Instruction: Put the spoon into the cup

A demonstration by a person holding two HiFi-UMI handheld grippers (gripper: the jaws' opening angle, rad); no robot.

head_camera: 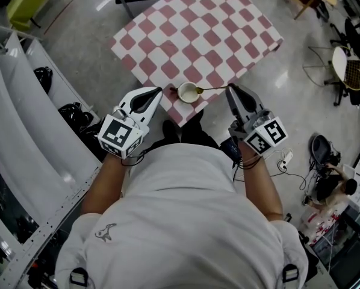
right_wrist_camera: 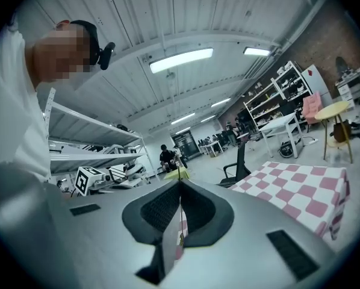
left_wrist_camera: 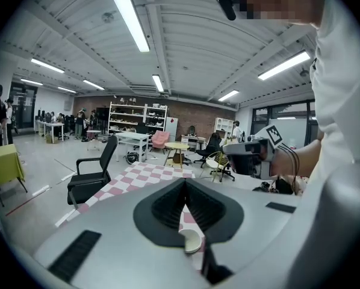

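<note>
White-shirted shoulders [head_camera: 186, 221] fill the foreground. Beyond them, the right gripper [head_camera: 230, 88] is clenched on the handle end of the spoon [head_camera: 211, 89], whose bowl end reaches the rim of the cup [head_camera: 188, 93]. The left gripper [head_camera: 161, 91], pinched together and empty, sits at the cup's 9 o'clock. The cup stands by the checked table's [head_camera: 198, 29] near corner, with open floor [head_camera: 288, 89] at 3 o'clock.

Bright ceiling strip lights [left_wrist_camera: 130, 20]; gripper views fisheye-warped, edges dark.

The cup [head_camera: 188, 93] and the spoon [head_camera: 211, 89] are sitting between the left gripper [head_camera: 159, 91] and right gripper [head_camera: 229, 88], blocking that gap. Behind them the checked table [head_camera: 228, 29] is lying open.
</note>
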